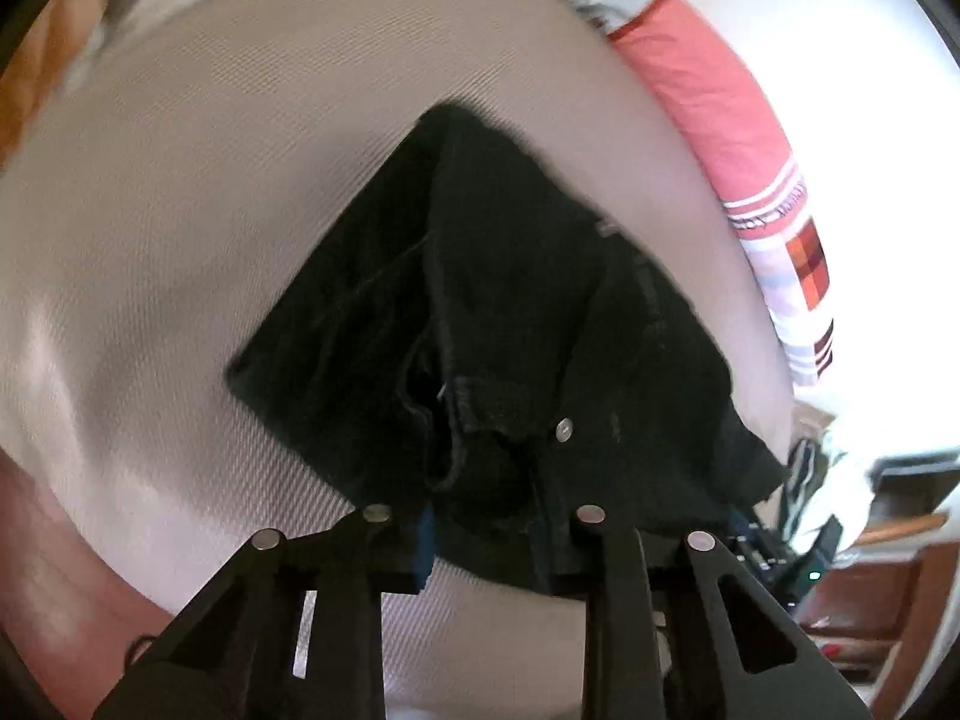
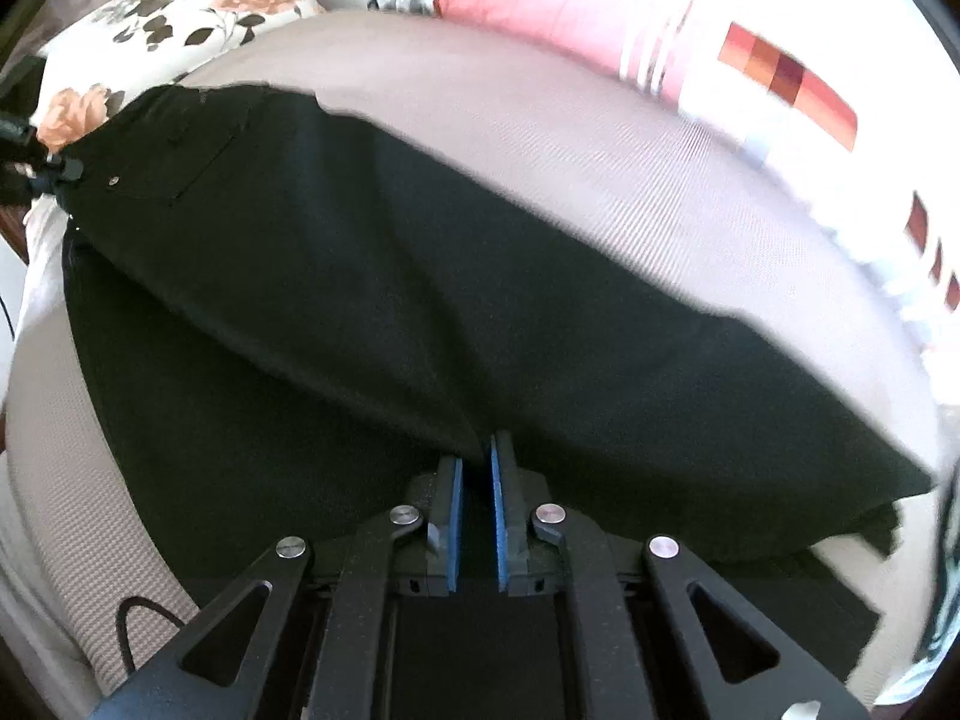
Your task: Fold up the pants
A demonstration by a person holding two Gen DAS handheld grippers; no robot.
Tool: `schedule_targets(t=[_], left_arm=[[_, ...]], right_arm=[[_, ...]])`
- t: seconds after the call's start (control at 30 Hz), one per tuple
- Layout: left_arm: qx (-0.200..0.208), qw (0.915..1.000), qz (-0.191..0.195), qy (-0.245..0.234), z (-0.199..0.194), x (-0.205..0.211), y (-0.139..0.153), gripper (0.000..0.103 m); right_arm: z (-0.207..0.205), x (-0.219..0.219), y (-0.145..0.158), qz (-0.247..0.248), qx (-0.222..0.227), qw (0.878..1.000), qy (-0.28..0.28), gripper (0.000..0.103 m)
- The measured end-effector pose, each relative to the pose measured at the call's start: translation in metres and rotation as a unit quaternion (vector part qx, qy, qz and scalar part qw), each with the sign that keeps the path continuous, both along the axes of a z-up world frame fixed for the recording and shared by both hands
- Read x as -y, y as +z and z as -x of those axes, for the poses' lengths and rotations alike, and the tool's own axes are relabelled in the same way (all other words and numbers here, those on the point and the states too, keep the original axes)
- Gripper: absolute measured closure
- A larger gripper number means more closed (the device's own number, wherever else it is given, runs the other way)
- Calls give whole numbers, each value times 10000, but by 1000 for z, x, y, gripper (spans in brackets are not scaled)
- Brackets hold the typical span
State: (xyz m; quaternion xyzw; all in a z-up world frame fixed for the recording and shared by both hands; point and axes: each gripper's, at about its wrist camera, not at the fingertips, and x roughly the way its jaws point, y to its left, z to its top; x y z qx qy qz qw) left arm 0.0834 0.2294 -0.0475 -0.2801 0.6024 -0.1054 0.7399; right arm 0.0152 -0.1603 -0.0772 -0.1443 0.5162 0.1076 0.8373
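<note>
The black pants lie partly lifted over a pale woven bed cover. In the left wrist view my left gripper is at the waistband by the metal button; cloth hangs over its fingers, one blue pad shows at the left, and the jaws are wide apart. In the right wrist view the pants stretch as a long dark band from upper left to right. My right gripper is shut on a fold of this cloth, its blue pads close together.
A pink and checked pillow lies along the far side of the bed, also in the left wrist view. A floral cushion sits at the back left. Dark furniture and wooden floor show beyond the bed edge at right.
</note>
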Motion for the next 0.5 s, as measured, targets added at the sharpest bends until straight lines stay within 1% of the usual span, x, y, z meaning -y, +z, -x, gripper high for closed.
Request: schedule_targets(t=[0.07,0.13,0.2,0.23,0.27,0.3,0.33,0.4,0.5], left_arm=[[385,9988,-210,-227,-7,5,22,80],[748,9958,-314,-424,-17,2,42,80],[961,9925,-413,-625,-25,0,54,80],[1060,9886,-610,-874,-30,0,59,80],[1105,9857,-747,-1027,-34,2,60,80],[1142,9824,-885,-1182,-36,3,58,79],[1180,9764,-1139,-1403,-36,6,53,79],[1049,9705,-1416,-1644,-31,4,32,79],[608,9696,-1539,-1805,-28,7,-4,79]], right_arm=[[3,-4,19,136,248,9996,15,97],[6,-7,40,218,461,9987,42,97],[11,-9,62,182,641,9978,64,97],[13,-9,69,120,660,9977,74,97],[16,-11,76,39,648,9978,94,97],[21,-14,80,-45,579,9982,152,97],[24,-17,79,-66,520,9984,205,97],[33,-26,70,-32,308,9989,350,97],[46,-35,40,82,-120,9986,504,97]])
